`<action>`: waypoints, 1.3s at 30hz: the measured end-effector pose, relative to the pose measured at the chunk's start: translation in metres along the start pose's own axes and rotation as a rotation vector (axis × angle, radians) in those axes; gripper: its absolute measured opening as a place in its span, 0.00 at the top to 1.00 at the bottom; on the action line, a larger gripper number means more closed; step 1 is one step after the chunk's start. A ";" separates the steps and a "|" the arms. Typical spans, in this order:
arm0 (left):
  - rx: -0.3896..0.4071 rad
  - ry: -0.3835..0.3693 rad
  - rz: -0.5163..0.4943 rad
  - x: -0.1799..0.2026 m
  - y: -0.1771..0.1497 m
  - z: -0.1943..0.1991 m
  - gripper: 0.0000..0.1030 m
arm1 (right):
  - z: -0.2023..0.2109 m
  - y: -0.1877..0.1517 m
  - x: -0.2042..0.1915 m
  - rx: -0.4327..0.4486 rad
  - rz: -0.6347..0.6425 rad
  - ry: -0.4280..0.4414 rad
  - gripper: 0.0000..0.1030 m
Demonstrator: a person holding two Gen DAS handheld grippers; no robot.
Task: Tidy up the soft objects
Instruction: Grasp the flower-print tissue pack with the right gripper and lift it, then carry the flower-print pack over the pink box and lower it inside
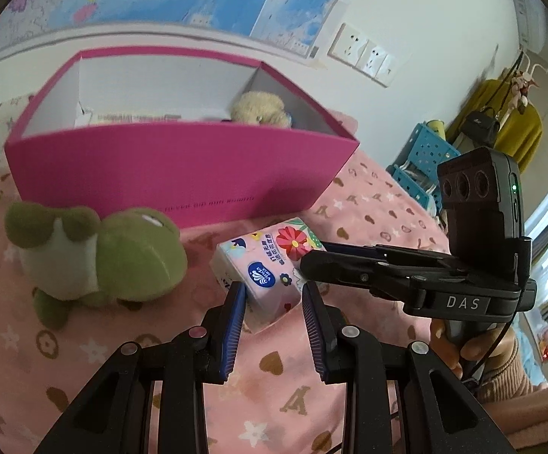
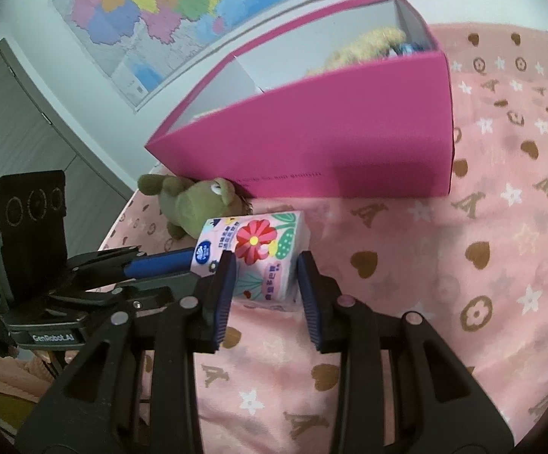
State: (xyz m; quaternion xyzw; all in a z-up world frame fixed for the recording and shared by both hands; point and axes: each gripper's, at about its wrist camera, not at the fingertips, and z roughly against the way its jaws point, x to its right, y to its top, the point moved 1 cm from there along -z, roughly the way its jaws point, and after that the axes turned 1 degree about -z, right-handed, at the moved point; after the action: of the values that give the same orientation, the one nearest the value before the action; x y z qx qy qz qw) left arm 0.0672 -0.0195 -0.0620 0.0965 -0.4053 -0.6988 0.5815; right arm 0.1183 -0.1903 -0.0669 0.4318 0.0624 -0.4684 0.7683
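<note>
A pink floral tissue pack (image 1: 264, 270) (image 2: 259, 261) lies on the pink bedspread in front of a magenta box (image 1: 175, 166) (image 2: 312, 143). My left gripper (image 1: 274, 291) is open, its jaws on either side of the pack's near end. My right gripper (image 2: 262, 265) is open too, its jaws flanking the pack from the other side; it shows in the left wrist view (image 1: 313, 261) touching the pack's right edge. A green plush frog (image 1: 96, 257) (image 2: 194, 204) lies left of the pack. A beige teddy (image 1: 260, 108) (image 2: 365, 45) sits inside the box.
The pink patterned bedspread (image 2: 482, 265) extends to the right. A map (image 2: 153, 11) hangs on the wall behind the box. Blue plastic crates (image 1: 421, 162) and a yellow garment (image 1: 516, 128) stand beyond the bed's right side. A grey wardrobe (image 2: 16, 121) stands at left.
</note>
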 end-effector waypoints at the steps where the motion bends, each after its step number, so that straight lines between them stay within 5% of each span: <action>1: 0.005 0.001 -0.003 0.000 0.001 0.001 0.71 | 0.001 0.001 -0.001 0.004 0.002 0.001 0.64; 39: 0.157 0.049 -0.070 0.006 0.051 0.032 0.69 | 0.031 0.046 -0.038 0.132 0.154 0.004 0.64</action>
State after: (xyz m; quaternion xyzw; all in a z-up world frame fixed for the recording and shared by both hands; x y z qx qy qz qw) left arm 0.0835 -0.0105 -0.0049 0.1730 -0.4408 -0.6821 0.5572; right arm 0.1232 -0.1785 -0.0011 0.4860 -0.0004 -0.4100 0.7718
